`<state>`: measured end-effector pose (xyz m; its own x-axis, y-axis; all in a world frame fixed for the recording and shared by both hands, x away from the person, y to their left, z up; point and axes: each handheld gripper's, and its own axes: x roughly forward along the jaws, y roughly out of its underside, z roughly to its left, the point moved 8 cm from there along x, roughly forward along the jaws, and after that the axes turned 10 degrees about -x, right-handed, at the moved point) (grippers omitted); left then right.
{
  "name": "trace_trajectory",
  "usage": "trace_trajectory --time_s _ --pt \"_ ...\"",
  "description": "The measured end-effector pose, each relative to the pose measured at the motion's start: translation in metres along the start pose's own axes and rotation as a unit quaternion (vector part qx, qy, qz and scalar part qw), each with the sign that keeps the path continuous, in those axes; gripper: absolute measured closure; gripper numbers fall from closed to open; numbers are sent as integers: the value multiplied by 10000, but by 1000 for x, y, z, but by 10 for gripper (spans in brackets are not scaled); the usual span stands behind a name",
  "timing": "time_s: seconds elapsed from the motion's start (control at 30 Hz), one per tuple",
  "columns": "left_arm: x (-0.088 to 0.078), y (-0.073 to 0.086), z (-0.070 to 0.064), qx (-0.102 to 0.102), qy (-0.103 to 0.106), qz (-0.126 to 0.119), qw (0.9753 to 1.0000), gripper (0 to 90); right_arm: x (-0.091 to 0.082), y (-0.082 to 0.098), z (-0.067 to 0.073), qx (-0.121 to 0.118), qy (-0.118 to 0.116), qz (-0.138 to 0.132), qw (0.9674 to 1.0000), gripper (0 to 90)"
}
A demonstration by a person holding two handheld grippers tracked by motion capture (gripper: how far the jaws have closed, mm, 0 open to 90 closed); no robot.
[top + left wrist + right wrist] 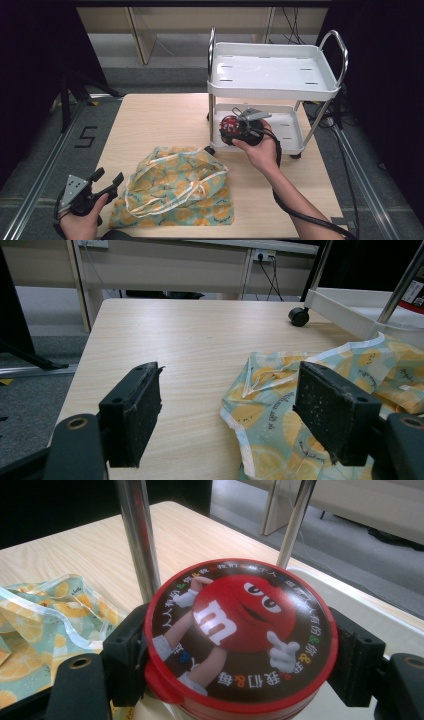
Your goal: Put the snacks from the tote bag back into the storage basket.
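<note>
While we look down from the high view, we see the wooden worktop (165, 120) carrying a white trolley (272, 90) with two shelves at its far right. Nearer us, a cloth bag (182, 187) printed with lemon slices lies crumpled flat on the worktop, its pale handles looped across it. We hold the right gripper (235, 131) at the front left corner of the trolley's lower shelf, by a chrome post, and its jaws are clamped on a round red tin (230, 125). From the right gripper view we see the tin (240, 635) lid-up between the two pads, a red cartoon figure on its lid, with the bag (45, 625) off to the side. Our left gripper (107, 182) sits at the near left edge, just beside the bag, its jaws spread wide and holding nothing; in the left gripper view the bag (280, 405) lies just ahead of the pads.
</note>
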<state>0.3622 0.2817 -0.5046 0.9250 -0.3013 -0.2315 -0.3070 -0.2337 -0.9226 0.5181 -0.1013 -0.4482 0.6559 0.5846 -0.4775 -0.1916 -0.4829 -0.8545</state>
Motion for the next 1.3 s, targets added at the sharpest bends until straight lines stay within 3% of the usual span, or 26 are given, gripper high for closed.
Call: trace_trajectory --time_s 0.1,0.13,0.17,0.2,0.3,0.33,0.37,0.53,0.8,0.83,1.3 --pt "1 0 0 8 39 -20 10000 257 1 -1 0 -23 14 -21 10000 268" --pt "1 0 0 6 38 -16 10000 258 2 -1 1 85 -30 5 10000 268" --pt "1 0 0 6 30 -6 10000 258 2 0 -2 -7 75 42 10000 268" --pt "0 0 0 10 8 18 10000 257 3 0 0 138 39 52 9999 268" --pt "0 0 0 9 12 11 10000 258 3 0 1 145 -8 47 9999 268" --pt "0 0 0 9 8 14 10000 257 5 0 -2 14 52 45 10000 268" --pt "0 0 0 4 13 13 10000 257 4 0 1 202 -24 23 9998 268" --pt "0 0 0 11 3 12 10000 257 8 1 -3 43 13 59 10000 267" --pt "0 0 0 12 9 13 10000 258 13 3 1 147 -82 92 9998 268" --pt "1 0 0 11 33 -11 10000 258 15 3 -1 54 -61 59 9999 268" --pt "0 0 0 14 23 0 10000 257 21 7 -1 111 -40 104 9999 268"
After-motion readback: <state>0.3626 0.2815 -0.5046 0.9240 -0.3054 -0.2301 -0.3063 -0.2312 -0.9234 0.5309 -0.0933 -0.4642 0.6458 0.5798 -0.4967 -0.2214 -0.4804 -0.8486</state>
